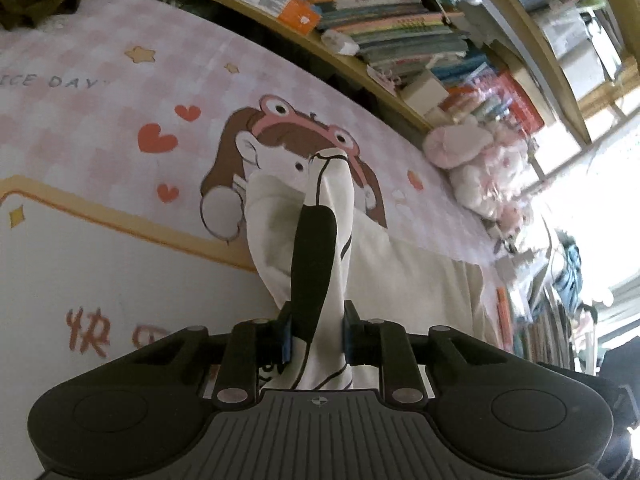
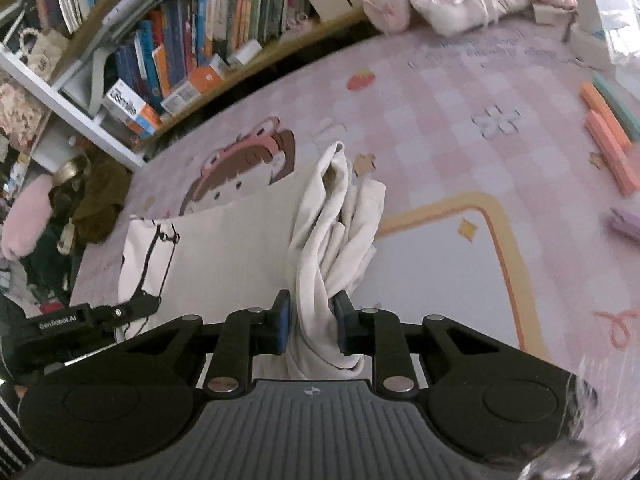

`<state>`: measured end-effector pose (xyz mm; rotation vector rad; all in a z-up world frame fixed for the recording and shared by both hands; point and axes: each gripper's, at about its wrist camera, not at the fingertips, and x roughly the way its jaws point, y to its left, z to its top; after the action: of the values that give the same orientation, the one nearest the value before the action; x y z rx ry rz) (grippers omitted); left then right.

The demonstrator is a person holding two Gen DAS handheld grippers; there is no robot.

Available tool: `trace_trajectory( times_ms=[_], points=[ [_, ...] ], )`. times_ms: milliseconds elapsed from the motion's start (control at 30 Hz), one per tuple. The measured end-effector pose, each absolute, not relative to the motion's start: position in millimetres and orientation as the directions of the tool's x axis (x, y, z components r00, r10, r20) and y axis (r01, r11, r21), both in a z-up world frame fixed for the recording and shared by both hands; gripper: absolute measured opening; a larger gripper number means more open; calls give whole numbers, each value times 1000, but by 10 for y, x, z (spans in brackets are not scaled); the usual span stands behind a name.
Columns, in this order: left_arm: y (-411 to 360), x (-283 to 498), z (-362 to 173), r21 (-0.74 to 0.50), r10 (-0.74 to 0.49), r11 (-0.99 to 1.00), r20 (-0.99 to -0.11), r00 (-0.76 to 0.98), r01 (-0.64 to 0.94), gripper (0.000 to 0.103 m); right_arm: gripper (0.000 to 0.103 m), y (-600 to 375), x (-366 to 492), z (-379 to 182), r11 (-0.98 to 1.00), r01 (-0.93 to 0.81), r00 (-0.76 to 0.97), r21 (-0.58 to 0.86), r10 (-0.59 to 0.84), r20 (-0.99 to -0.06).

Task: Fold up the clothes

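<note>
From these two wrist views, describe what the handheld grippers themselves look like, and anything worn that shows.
Both are matte black plastic. The left gripper and right gripper each have blue pads, hinged black linkage bars with round silver pins, a ribbed grey plate with a small crosshair mark, and round housings either side. The right view also shows the left gripper's side, with white GenRobot.AI lettering, and a black-and-white striped sleeve.

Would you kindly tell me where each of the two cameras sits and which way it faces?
Left wrist view: sits on the left gripper, looking down along its fingers at the white garment bunched between them, over the pink bedspread; no body shows.
Right wrist view: sits on the right gripper, facing the garment's other bunched end; the left gripper's black body and a striped sleeve show at lower left.
Shared: garment, bedspread, bookshelf.
</note>
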<state>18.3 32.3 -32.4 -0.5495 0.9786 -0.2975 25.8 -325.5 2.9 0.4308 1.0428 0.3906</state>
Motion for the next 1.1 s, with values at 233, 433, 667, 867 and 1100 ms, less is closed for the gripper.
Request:
trace_trajectory(
  times_ms=[233, 433, 667, 867, 1100],
  points=[
    [359, 91, -450, -563, -460, 825, -717, 524, -48, 32, 34, -3438, 244, -125, 812, -23, 407, 584, 541, -736],
    [376, 125, -519, -559, -451, 827, -728, 516, -65, 55, 50, -3558, 298, -285, 774, 76, 404, 628, 552, -729],
    [413, 124, -577, -611, -478, 787, -690, 544, -83, 53, 51, -3523, 340, -303, 771, 52, 426, 634, 558, -713],
    [212, 84, -424, -526, -413, 849, -720, 557, -51, 25, 21, -3328, 289, -94, 834, -100, 474, 543, 520, -711],
    [175, 48, -374, -515, -419, 857, -730, 540, -30, 29, 20, -3267, 198, 3, 860, -203, 501, 468, 502, -705]
  ],
)
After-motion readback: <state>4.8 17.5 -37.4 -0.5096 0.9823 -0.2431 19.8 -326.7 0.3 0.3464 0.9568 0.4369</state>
